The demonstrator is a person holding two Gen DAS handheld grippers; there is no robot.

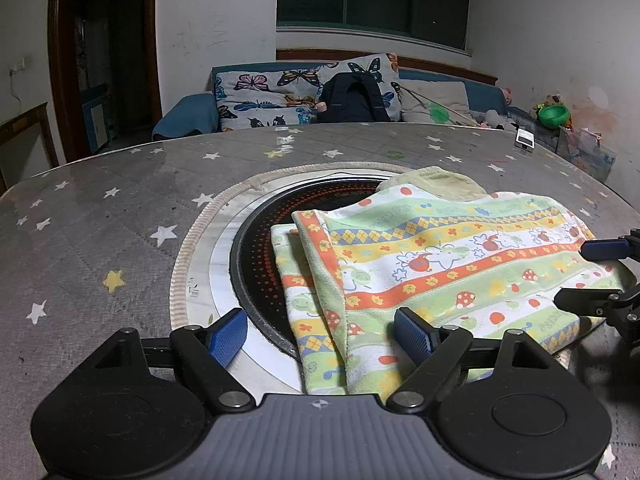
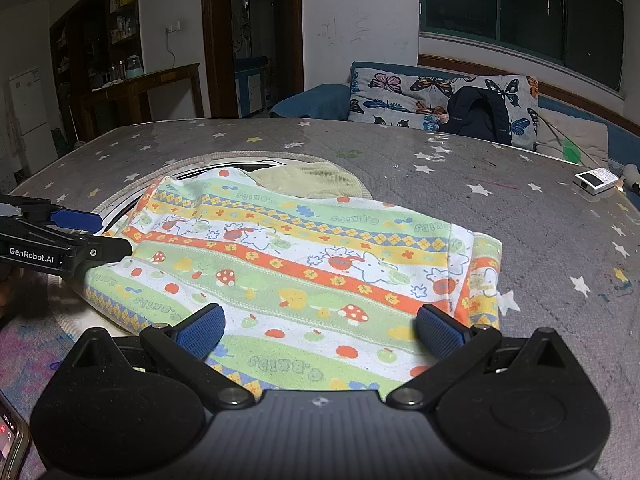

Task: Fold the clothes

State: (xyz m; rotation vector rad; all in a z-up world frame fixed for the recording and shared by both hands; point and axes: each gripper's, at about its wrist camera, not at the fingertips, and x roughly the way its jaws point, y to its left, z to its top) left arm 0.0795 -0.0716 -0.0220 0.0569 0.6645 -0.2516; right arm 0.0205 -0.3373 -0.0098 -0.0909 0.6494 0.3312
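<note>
A child's garment point(image 1: 440, 264) with green, yellow and orange striped cartoon print lies folded on the round table, partly over the black central hotplate point(image 1: 256, 248). It also shows in the right wrist view point(image 2: 304, 264). My left gripper point(image 1: 320, 334) is open, its fingers either side of the garment's near left edge, holding nothing. My right gripper point(image 2: 320, 330) is open over the garment's near edge, holding nothing. The right gripper shows at the right edge of the left wrist view point(image 1: 600, 272); the left gripper shows at the left of the right wrist view point(image 2: 96, 236).
The table has a grey star-print cover point(image 1: 100, 216) and a pale ring point(image 1: 188, 248) around the hotplate. A small white device point(image 2: 596, 180) lies near the far right edge. A phone point(image 2: 10, 444) sits at the near left. A sofa with butterfly cushions point(image 1: 280, 96) stands behind.
</note>
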